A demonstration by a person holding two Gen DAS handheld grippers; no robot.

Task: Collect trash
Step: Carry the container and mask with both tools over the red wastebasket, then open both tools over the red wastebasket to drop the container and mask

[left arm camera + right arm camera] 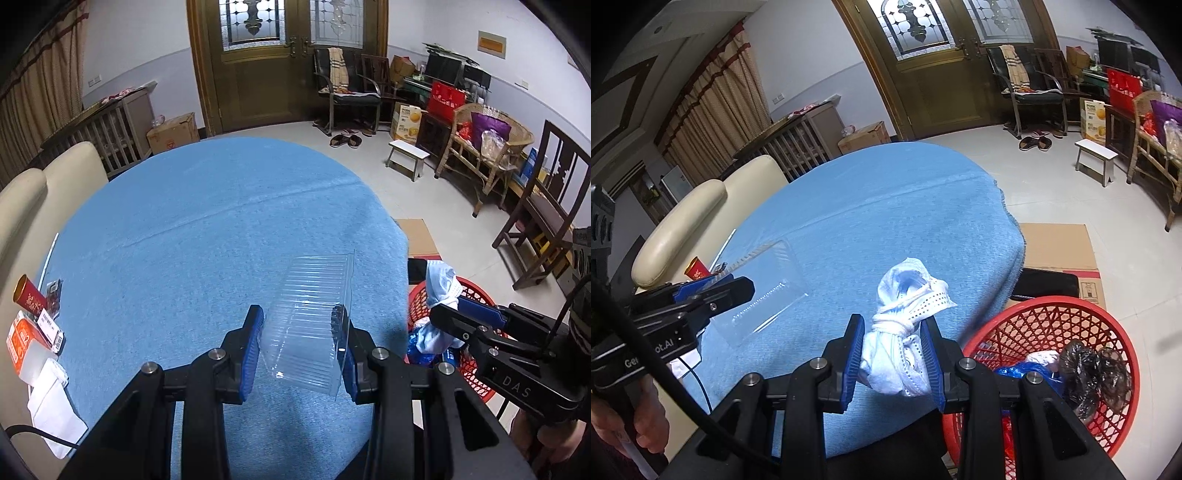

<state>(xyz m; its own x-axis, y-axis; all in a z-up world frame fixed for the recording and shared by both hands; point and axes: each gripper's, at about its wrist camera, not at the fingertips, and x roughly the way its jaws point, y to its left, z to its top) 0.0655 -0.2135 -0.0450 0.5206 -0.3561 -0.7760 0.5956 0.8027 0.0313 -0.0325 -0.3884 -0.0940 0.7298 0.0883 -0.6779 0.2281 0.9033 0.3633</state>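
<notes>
My left gripper point(299, 317) is shut on a clear ribbed plastic container point(310, 321), held just above the blue tablecloth point(207, 229). The same container point(764, 288) shows in the right wrist view beside the left gripper point(738, 290). My right gripper point(892, 325) is shut on a knotted bundle of white and blue face masks point(905, 332), close to the table's right edge. In the left wrist view that bundle point(441, 288) hangs over the red mesh basket point(476, 362). The basket point(1052, 325) stands on the floor at the right and holds dark and blue plastic bags point(1086, 373).
At the table's left edge lie a red can point(27, 297), an orange box point(24, 341), labels and white tissue point(55, 410). A cream sofa point(698, 218) stands behind the table. Flat cardboard point(1060, 247) and a black slab point(1045, 286) lie on the floor by the basket. Chairs and a stool line the far right.
</notes>
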